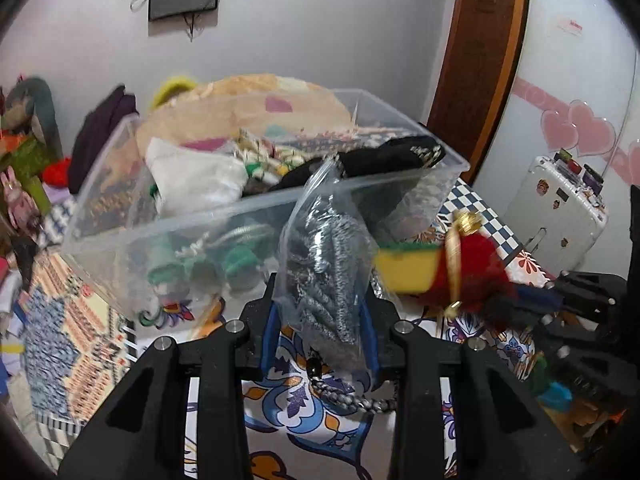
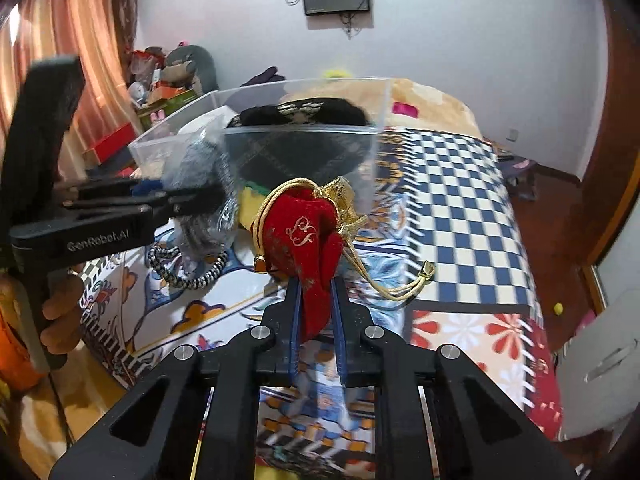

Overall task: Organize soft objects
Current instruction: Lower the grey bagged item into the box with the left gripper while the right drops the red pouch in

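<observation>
My left gripper point(image 1: 320, 300) is shut on a clear plastic bag of steel wool point(image 1: 326, 264) and holds it up just in front of the clear plastic bin point(image 1: 168, 216). The bag also shows in the right wrist view point(image 2: 204, 200). The bin point(image 2: 304, 132) sits on the bed and holds several soft things, with a black cloth point(image 1: 384, 158) on top. My right gripper point(image 2: 316, 280) is shut on a red velvet drawstring pouch point(image 2: 304, 232) with gold cords, held above the bed in front of the bin. The pouch shows in the left wrist view point(image 1: 476, 268).
A yellow and green sponge point(image 1: 404, 268) lies by the bin's near right corner. A beaded bracelet point(image 2: 188, 272) lies on the patterned bedspread point(image 2: 460, 208). A white suitcase point(image 1: 560, 216) stands at the right. Toys and boxes point(image 2: 164, 80) are piled at the far left.
</observation>
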